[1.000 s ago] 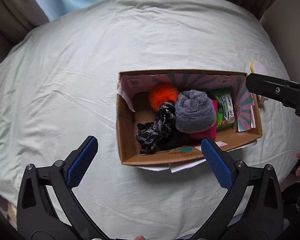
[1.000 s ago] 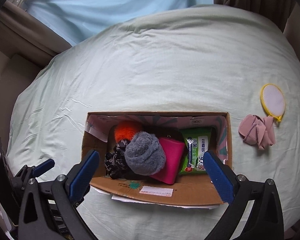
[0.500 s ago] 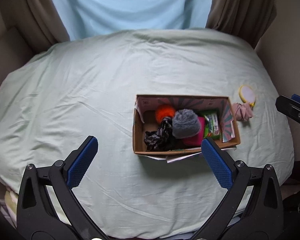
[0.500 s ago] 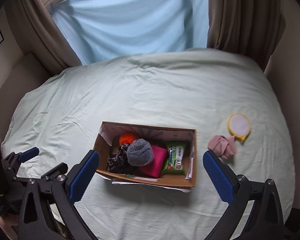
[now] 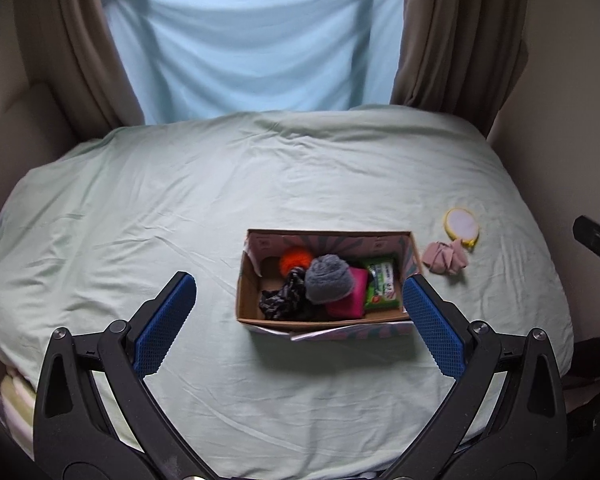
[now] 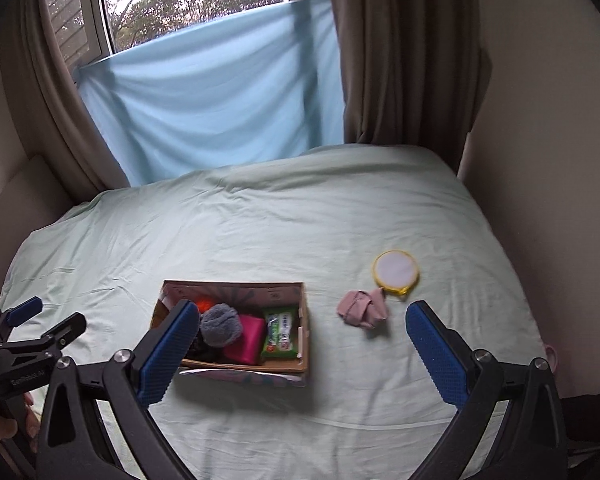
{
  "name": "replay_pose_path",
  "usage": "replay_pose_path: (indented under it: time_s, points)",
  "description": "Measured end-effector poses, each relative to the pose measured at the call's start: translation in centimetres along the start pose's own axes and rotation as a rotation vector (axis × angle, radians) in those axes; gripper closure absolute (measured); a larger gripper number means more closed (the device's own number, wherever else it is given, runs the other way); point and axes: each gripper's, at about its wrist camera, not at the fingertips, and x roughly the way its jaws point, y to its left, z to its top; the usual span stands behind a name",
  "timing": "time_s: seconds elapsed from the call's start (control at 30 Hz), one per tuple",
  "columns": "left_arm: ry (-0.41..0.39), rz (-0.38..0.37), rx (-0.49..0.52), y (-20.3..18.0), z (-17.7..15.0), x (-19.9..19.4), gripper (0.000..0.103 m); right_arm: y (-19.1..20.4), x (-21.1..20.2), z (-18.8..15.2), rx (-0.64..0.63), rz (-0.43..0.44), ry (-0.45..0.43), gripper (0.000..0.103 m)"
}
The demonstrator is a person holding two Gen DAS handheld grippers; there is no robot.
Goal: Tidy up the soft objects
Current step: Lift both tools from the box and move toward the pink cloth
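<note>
Pale green bedding (image 5: 260, 184) covers a bed under a window with a light blue cloth (image 5: 252, 52) and two brown curtains, one on each side. One cardboard box (image 5: 247, 280) stands on the near middle of the bed. Inside it lie five soft things: one orange pompom (image 5: 296, 258) at the far left, one dark patterned cloth (image 5: 282, 298) at the near left, one grey fluffy ball (image 5: 328, 284) in the middle, one pink pouch (image 5: 350, 298) beside it and one green tissue pack (image 5: 382, 286) at the right. Outside, to the right of the box, one crumpled pink cloth (image 6: 362, 308) lies on the bedding, and one round yellow-rimmed pad (image 6: 396, 268) sits just beyond it, maybe touching. Only the right wrist view shows the window glass with trees and the whole left gripper (image 6: 58, 318) at the left edge, which is empty. The left wrist view shows only a tip of the right gripper (image 6: 302, 342) at its right edge. The left gripper has its jaws wide apart, and so does the right gripper; both grasp nothing.
</note>
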Motion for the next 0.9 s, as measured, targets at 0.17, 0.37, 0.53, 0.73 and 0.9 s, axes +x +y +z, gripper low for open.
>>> replay_pose_path:
  time_s: [0.17,0.37,0.53,0.73,0.9]
  points:
    - [-0.018,0.017,-0.047,-3.6,0.3,-1.2,0.000,-3.4,-1.5,0.1,-0.036,-0.021,-0.035,0.000]
    - [-0.026,-0.008,-0.042,-10.0,1.2,-0.8,0.000,-8.2,-1.3,1.4,-0.051,0.004,-0.049,0.000]
    - [0.000,-0.030,-0.034,-15.8,1.6,1.8,0.000,-12.4,0.8,2.5,-0.080,0.026,-0.034,0.000]
    - [0.033,-0.035,-0.023,-22.8,1.0,7.1,0.000,-16.6,5.6,3.7,-0.132,0.069,-0.007,0.000]
    - [0.075,-0.042,-0.047,-27.4,-0.3,13.1,0.000,-19.7,11.7,4.1,-0.190,0.109,0.027,0.000]
